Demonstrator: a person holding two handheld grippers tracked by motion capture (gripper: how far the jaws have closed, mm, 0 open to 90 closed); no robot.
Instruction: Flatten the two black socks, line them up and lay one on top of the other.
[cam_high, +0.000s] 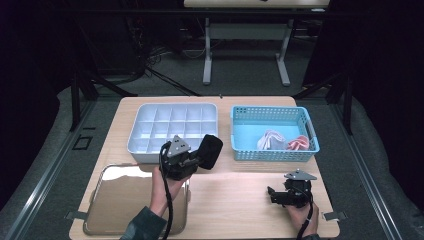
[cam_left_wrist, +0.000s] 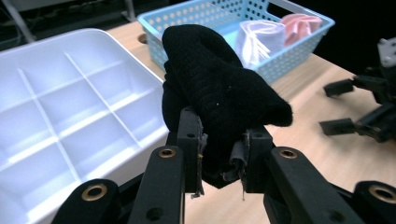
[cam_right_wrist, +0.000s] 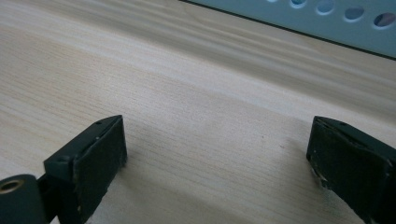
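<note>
black rolled sock (cam_left_wrist: 219, 93), long axis away from left hand-held gripper (cam_left_wrist: 219, 158)

The sock (cam_left_wrist: 219, 93) is matt black knit cloth (slightly fuzzy). The organizer (cam_high: 150, 125) is smooth, glossy white plastic; the basket (cam_high: 272, 112) is perforated blue plastic. The table (cam_high: 240, 200) is pale, matt wood grain; the tray (cam_high: 125, 200) is shiny, mirror-like metal.
</note>
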